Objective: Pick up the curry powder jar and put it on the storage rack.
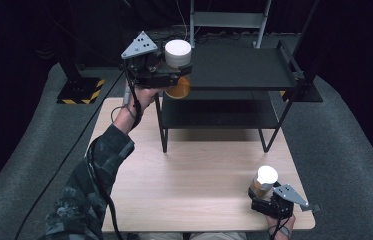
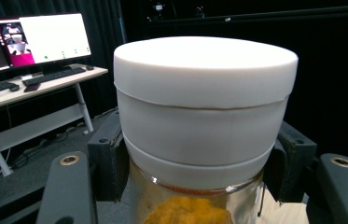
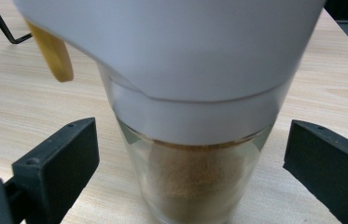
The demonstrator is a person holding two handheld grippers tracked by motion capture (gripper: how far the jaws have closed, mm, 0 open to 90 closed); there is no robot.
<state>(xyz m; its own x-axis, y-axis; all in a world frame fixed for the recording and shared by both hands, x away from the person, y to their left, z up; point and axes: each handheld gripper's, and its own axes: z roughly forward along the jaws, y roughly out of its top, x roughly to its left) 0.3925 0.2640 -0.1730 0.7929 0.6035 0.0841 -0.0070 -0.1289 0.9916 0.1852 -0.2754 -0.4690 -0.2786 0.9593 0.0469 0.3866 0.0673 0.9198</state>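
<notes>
A glass jar of yellow-orange powder [image 1: 178,88] with a wide white lid [image 2: 204,70] hangs in the air at the left end of the black two-tier rack [image 1: 239,67], level with its top shelf. My left gripper [image 1: 175,75] is shut on it, its pads [image 2: 111,158] pressing just under the lid. A second glass jar holding brown powder [image 3: 195,186], also white-lidded [image 1: 266,175], stands on the wooden table [image 1: 199,185] near its front right corner. My right gripper [image 1: 263,190] is open around it, with a gap between each pad [image 3: 59,158] and the glass.
A tan wooden piece [image 3: 52,51] hangs from the brown jar's lid. The rack's lower shelf [image 1: 219,112] is dark and bare. A yellow-and-black striped stand base [image 1: 81,90] sits on the floor at the left. A desk with monitors [image 2: 45,37] stands beyond the left gripper.
</notes>
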